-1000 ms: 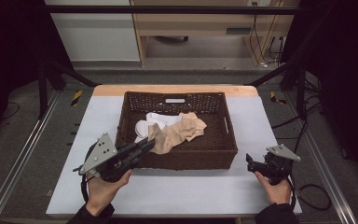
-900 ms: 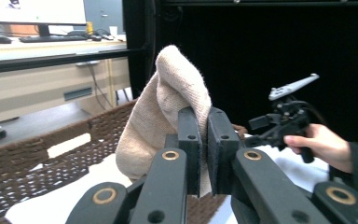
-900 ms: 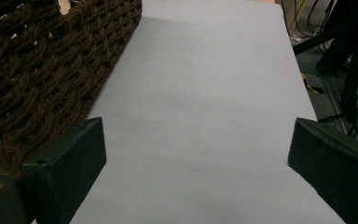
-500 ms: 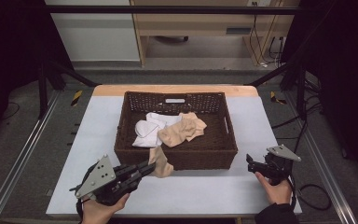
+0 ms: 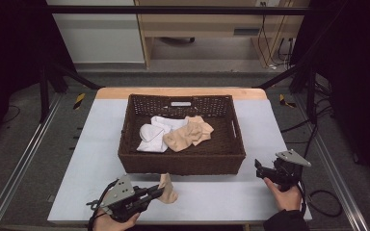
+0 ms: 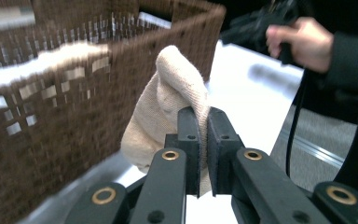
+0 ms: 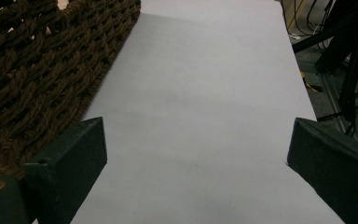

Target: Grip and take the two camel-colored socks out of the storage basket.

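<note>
Fingers (image 6: 189,140) of the left gripper (image 5: 160,191) pinch a beige sock (image 5: 167,186), which hangs low over the table (image 5: 221,197) just in front of the basket (image 5: 178,161), at its 6 o'clock. Held level, that gripper points toward 3 o'clock. At the basket's 4 o'clock the right gripper (image 5: 259,168) rests on the table with its fingers spread wide and empty.

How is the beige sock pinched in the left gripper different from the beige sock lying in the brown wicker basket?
The beige sock in the left gripper hangs outside the brown wicker basket, in front of its near wall; the beige sock in the basket lies inside. The first is clamped between the shut jaws of the left gripper and bunched upright; the second lies loose and spread, against a white sock. Both look like similar beige knit.
</note>
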`<state>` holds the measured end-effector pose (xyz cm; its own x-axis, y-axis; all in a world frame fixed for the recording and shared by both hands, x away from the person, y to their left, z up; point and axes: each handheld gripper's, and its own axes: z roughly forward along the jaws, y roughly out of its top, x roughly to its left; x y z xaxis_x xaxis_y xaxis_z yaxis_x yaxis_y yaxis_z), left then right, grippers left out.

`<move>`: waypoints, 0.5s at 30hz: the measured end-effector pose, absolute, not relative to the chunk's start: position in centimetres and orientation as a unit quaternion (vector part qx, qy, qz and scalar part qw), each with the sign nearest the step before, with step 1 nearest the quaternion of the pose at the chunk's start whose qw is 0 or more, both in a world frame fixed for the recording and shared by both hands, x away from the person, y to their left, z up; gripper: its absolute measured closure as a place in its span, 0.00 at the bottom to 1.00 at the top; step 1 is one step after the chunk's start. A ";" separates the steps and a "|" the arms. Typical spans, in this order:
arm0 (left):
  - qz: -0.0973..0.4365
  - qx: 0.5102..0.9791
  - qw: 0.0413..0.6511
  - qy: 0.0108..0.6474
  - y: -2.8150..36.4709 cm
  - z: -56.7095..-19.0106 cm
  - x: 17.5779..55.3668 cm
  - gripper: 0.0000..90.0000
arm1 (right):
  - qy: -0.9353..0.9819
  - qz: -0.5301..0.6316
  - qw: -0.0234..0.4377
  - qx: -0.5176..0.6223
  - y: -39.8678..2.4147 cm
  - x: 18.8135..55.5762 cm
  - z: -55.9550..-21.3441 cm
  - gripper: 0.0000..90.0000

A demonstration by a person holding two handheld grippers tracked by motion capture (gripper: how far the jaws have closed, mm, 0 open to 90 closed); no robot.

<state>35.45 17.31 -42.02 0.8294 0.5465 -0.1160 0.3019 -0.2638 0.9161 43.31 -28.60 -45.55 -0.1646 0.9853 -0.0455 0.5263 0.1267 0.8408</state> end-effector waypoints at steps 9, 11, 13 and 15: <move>0.102 0.809 0.485 0.315 17.4 -44.8 37.0 0.92 | 0.679 0.350 0.322 0.559 -28.5 43.3 -45.7 0.06; 0.105 0.810 0.475 0.326 17.6 -45.2 37.3 0.90 | 0.680 0.349 0.322 0.558 -28.5 43.3 -45.7 0.06; 0.114 0.811 0.463 0.339 17.8 -45.5 37.6 0.85 | 0.681 0.348 0.322 0.558 -28.5 43.4 -45.8 0.06; 0.123 0.809 0.456 0.350 18.1 -45.6 37.8 0.77 | 0.681 0.348 0.322 0.558 -28.5 43.4 -45.8 0.06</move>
<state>37.75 18.07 -45.58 0.7250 0.6782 -0.1204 0.4546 -0.3398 0.8233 43.35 -28.54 -45.76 -0.1689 0.9843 -0.0502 0.5359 0.1345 0.8335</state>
